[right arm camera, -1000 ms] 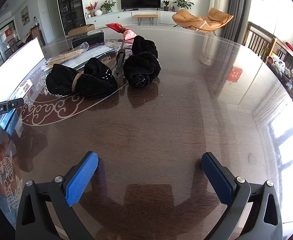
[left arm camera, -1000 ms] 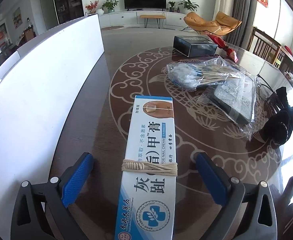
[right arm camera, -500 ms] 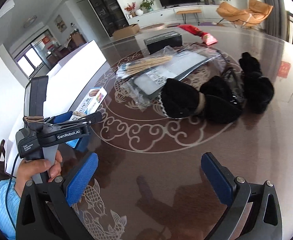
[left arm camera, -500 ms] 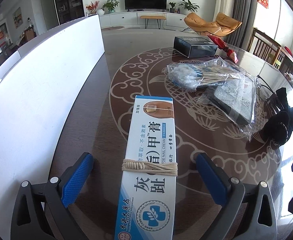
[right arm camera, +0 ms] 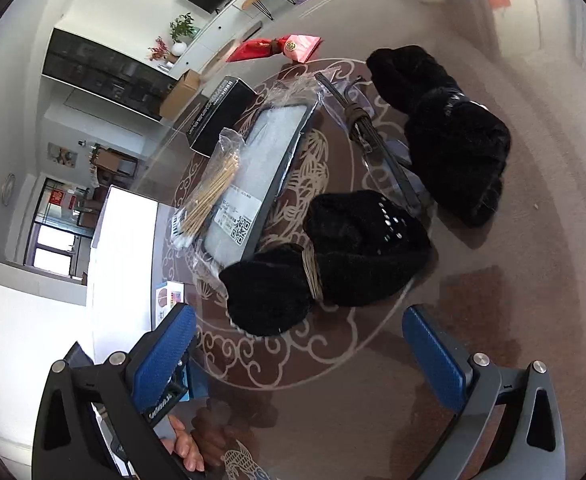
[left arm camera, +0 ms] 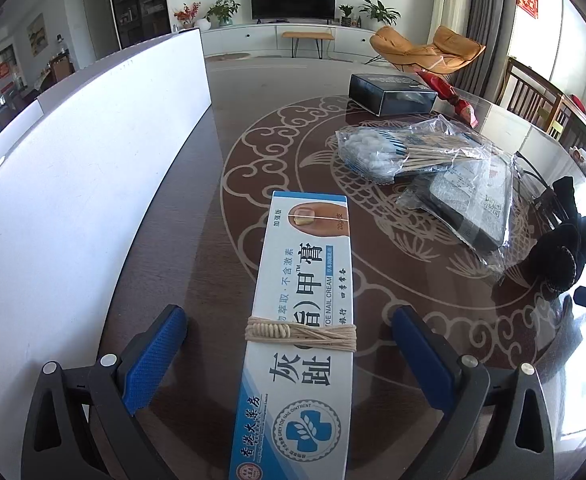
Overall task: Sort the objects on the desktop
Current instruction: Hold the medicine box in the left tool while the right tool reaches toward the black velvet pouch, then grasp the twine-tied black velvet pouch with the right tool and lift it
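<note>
My left hand-held gripper (left arm camera: 289,356) is spread wide astride the near end of the nail cream box (left arm camera: 301,320) lying flat on the tabletop (left arm camera: 213,184), a light, stiff carton I judge best pinched across its long sides beside the twine (left arm camera: 301,330).

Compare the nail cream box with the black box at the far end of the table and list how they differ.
The nail cream box is white and blue with large printed characters; the black box is dark with only small lettering. The nail cream box has string wound around it; the black box shows none. The nail cream box lies between the left gripper's open jaws; the black box lies far from them. Both are rectangular cartons lying flat on the table.
</note>
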The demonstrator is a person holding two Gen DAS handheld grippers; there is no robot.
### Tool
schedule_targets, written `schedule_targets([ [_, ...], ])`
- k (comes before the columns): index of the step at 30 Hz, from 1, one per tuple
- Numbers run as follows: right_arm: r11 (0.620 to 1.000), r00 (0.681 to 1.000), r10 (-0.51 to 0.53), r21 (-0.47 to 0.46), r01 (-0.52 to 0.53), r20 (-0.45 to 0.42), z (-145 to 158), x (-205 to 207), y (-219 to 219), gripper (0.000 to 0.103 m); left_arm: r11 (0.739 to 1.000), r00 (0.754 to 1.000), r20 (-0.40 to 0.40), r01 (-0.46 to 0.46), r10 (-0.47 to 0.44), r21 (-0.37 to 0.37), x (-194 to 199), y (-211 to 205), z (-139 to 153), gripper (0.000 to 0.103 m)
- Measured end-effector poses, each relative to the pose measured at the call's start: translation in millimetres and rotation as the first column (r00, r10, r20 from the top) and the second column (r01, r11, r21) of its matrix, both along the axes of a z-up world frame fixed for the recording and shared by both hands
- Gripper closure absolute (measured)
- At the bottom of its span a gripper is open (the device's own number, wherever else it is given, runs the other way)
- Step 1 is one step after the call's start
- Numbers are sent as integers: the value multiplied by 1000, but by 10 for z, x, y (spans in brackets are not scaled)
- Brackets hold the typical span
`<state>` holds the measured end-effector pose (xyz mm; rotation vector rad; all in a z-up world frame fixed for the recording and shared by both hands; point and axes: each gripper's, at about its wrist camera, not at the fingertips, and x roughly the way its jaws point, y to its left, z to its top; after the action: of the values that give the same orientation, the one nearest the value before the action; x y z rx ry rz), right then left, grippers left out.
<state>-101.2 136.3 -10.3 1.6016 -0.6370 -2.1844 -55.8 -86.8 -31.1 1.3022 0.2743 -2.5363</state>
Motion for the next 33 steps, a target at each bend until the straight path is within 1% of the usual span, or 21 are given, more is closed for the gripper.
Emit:
schedule_targets([
  [1,1000,1000,9,1,-9,-20,18,-58,-55,0,1000,1000,0,0,0,0,3,1,1,0],
  [3,998,993,56,18,-55,-108,147,-155,-210,0,1000,1000,0,0,0,0,5,1,1,0],
  [5,992,979,107,82,-94,-175,264,-208,-332,0,1000,1000,0,0,0,0,5,1,1,0],
  [6,989,978,116,109,-98,-176,261,-231,-367,0,1000,1000,-1,0,0,0,1,0,0,0],
  [7,988,982,109,128,-89,-157,242,-258,-386,0,1000,1000,-1,0,0,0,3,1,0,0],
  [9,989,992,62,143,-47,-106,160,-293,-387,0,1000,1000,-1,0,0,0,4,3,0,0],
  [11,987,996,11,161,3,-88,92,-284,-371,0,1000,1000,-1,0,0,0,4,2,0,0],
  [12,983,996,2,182,14,-87,68,-283,-391,0,1000,1000,-1,0,0,0,-1,2,-2,0],
  [15,967,995,55,254,-31,-87,-7,-286,-508,1,1000,1000,-2,0,0,1,4,2,-1,0],
  [16,961,992,86,272,-58,-91,-13,-263,-553,5,1000,1000,-2,0,0,0,2,2,-2,0],
  [17,949,986,131,302,-94,-103,-18,-239,-614,17,1000,1000,-2,0,0,1,0,2,-3,0],
  [18,928,977,171,353,-117,-126,-10,-213,-671,32,1000,1000,-2,0,0,1,4,4,-3,0],
  [19,909,965,220,389,-148,-146,-4,-179,-723,35,1000,1000,-2,0,0,1,2,3,-3,0],
  [20,896,956,247,413,-164,-156,-8,-150,-750,37,1000,1000,-2,0,0,1,4,3,-2,0],
  [21,888,949,263,429,-168,-172,0,-108,-745,40,1000,1000,-2,0,0,1,5,3,-2,0],
  [22,883,944,276,435,-175,-180,6,-75,-726,41,1000,1000,-2,1,-1,1,3,3,-3,0],
  [25,861,923,335,461,-216,-192,21,99,-608,42,1000,1000,-2,1,-1,1,2,4,-4,0],
  [29,814,872,442,502,-293,-209,52,512,-290,42,1000,1000,-2,0,0,1,6,3,-3,0],
  [30,809,868,449,509,-295,-212,62,621,-190,40,1000,1000,-2,-1,1,1,2,1,-4,0],
  [31,811,867,449,507,-293,-217,65,697,-92,37,1000,1000,-1,-1,1,0,6,2,-3,0],
  [33,830,876,419,492,-262,-240,90,776,57,17,1000,1000,-1,-1,1,0,6,2,-4,0],
])
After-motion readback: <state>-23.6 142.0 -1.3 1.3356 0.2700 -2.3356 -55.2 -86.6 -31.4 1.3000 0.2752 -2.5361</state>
